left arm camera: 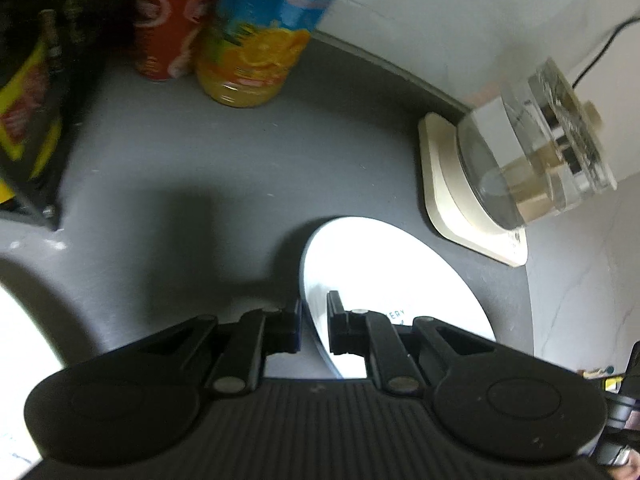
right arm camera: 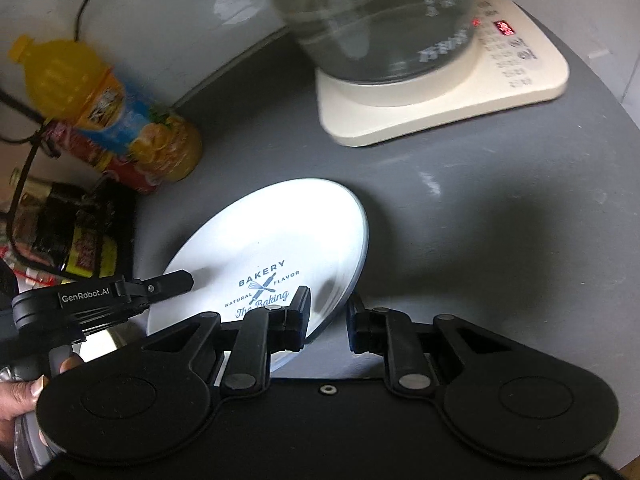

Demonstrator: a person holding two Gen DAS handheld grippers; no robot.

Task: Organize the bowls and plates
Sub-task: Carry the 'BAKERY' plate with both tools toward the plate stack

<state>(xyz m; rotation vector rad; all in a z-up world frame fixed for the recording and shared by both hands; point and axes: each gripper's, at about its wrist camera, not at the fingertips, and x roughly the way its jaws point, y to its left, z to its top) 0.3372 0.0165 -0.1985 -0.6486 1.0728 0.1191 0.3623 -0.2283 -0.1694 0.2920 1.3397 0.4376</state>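
Note:
A white plate (right arm camera: 272,236) with a blue "BAKERY" print is held tilted over the dark grey counter. My left gripper (left arm camera: 314,320) is shut on the plate's (left arm camera: 384,276) left rim; it also shows from the side in the right wrist view (right arm camera: 176,280). My right gripper (right arm camera: 329,316) straddles the plate's right rim with its jaws apart, the left finger over the plate face and the right finger (right arm camera: 360,328) outside it. It is open.
A cream kettle base (right arm camera: 440,108) with a glass kettle (right arm camera: 380,20) stands at the back right. An orange juice bottle (right arm camera: 116,116), a red can (left arm camera: 168,28) and a black rack (right arm camera: 72,236) with packets stand at the left. A second white plate edge (left arm camera: 16,360) lies at the left.

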